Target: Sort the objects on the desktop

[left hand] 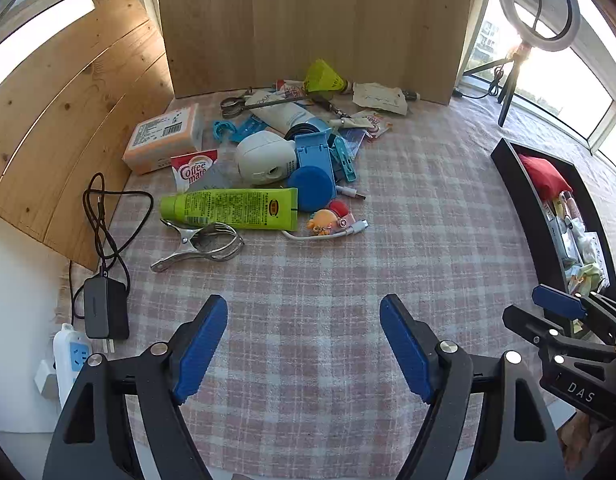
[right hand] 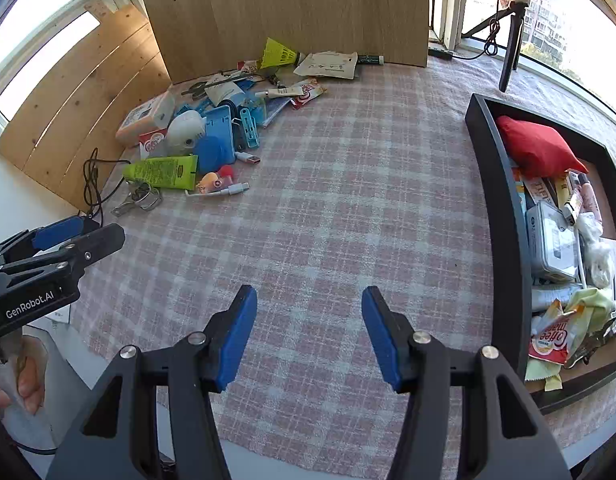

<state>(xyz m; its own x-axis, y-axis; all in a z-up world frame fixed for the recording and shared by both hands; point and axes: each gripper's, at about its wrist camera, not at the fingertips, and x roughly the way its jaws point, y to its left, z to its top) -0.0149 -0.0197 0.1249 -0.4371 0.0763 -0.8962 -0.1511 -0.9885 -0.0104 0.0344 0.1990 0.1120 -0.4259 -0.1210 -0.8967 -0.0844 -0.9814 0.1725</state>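
Left wrist: both grippers [left hand: 303, 344] [right hand: 310, 332] open, w/ nothing held.

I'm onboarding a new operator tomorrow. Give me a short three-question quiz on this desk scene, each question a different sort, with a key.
1. True or false: the left gripper holds an object.
2. Multiple choice: the red pouch lies A) in the pile, B) inside the black tray, C) on bare cloth.
3. Fill in: the metal clip lies just in front of the green ____.

Key:
1. False; both it and the right gripper are open and hold nothing.
2. B.
3. Tube.
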